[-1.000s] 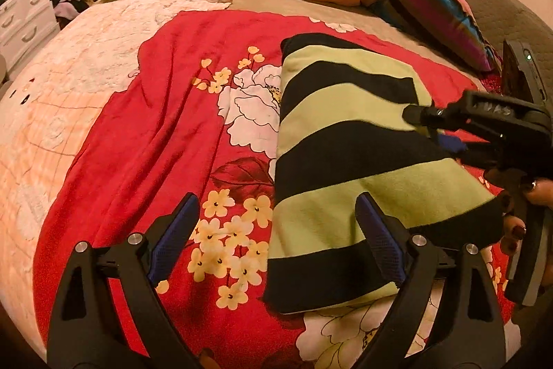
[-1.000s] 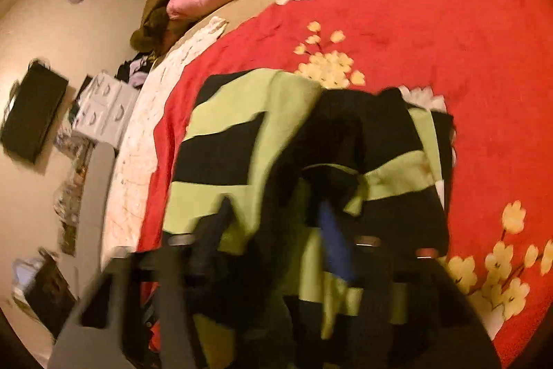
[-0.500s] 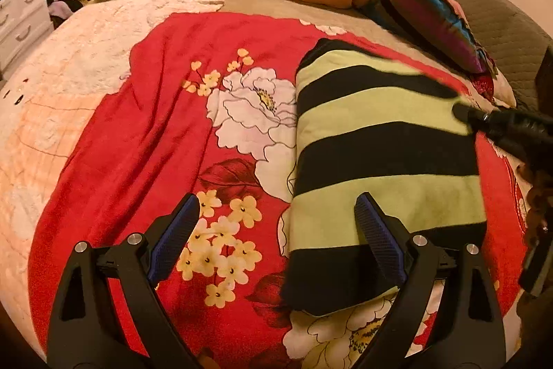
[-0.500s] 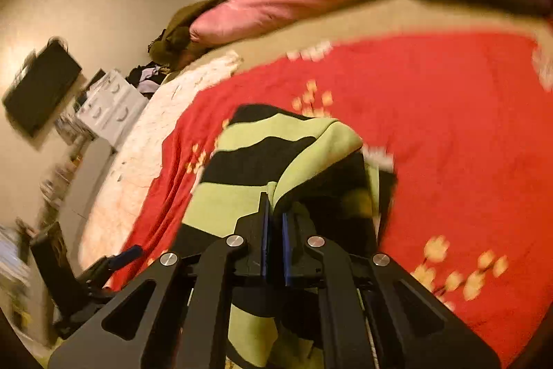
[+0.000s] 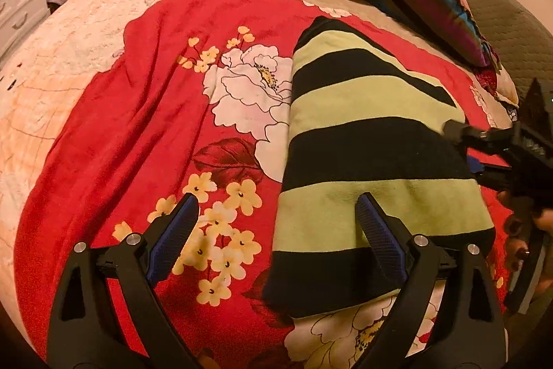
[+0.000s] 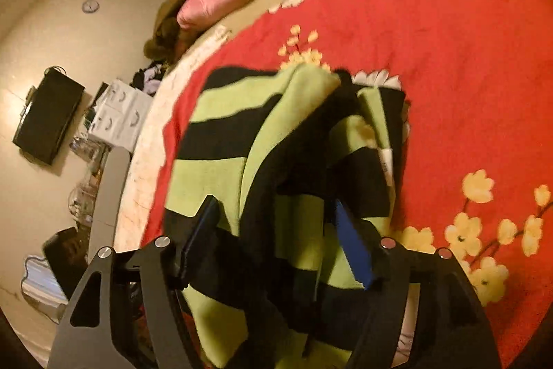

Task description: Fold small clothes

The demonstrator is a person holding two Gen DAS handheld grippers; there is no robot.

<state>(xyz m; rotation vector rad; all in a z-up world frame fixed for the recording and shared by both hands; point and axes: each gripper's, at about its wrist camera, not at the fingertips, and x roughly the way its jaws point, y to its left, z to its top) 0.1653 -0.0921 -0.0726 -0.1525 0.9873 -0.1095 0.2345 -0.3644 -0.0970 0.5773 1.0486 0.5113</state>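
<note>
Striped garment (image 5: 373, 161) lies folded on red floral blanket (image 5: 138, 127); your left gripper (image 5: 276, 223) and right gripper (image 6: 276, 223) both gape, apparently empty.

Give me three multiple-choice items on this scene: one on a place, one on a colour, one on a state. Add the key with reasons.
1. Where does the striped garment lie?
A. on the white dresser
B. on the red floral blanket
C. on the pink pillow

2. Which colours are its stripes?
A. green and black
B. blue and white
C. red and yellow

3. How is the left gripper?
A. shut on the garment
B. shut on nothing
C. open

Key: 1 B, red floral cloth shows all around the garment; 2 A, light green and black bands alternate; 3 C, its fingers stand wide apart, nothing between them.
</note>
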